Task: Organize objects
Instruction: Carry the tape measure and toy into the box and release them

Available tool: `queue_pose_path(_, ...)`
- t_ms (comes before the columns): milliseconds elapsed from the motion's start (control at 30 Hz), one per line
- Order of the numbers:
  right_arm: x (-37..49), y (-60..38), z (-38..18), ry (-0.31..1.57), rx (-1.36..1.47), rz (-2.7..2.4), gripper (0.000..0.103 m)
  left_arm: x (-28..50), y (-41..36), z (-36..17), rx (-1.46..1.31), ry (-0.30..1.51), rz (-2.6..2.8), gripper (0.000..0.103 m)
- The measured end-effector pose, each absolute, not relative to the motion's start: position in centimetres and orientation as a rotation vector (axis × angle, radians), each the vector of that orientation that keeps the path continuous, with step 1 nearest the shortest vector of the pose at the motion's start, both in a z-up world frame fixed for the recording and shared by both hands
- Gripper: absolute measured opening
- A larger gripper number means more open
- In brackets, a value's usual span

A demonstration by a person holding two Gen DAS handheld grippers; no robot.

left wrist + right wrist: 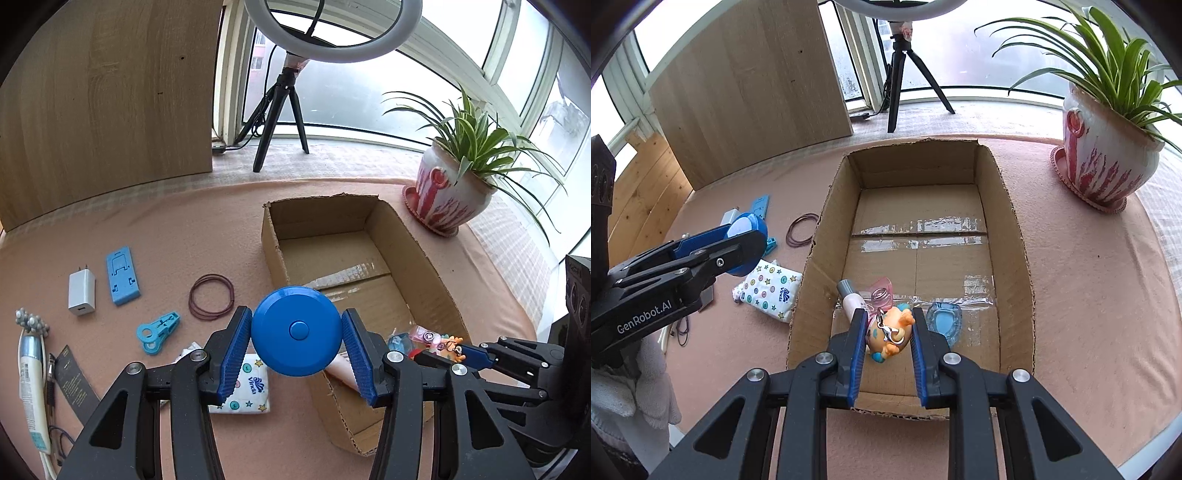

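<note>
Cardboard box on the counter already has some small things inside. The left gripper holds a blue round tape measure and the right gripper holds an orange toy keychain over it. A charger, phone stand, clip, hair ties and tissues still wait outside.

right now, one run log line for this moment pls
left gripper: shut on blue round case | right gripper: shut on orange toy keychain over cardboard box | tissue pack on table
</note>
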State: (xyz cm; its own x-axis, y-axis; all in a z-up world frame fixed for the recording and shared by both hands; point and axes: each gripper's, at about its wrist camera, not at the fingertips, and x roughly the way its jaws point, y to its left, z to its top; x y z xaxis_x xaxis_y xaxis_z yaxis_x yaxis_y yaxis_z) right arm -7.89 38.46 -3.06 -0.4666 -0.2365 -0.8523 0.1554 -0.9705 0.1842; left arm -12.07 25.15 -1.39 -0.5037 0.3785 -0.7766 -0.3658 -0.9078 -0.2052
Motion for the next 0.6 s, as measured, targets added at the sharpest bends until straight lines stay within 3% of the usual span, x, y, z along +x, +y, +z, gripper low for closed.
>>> queue_pose_path(600,-9.8,40.1,-5.1,-0.161,1.520,-2.486,0.022,-14.3,28.6,-2.7,-1.266,-0.005,2.345,0.057)
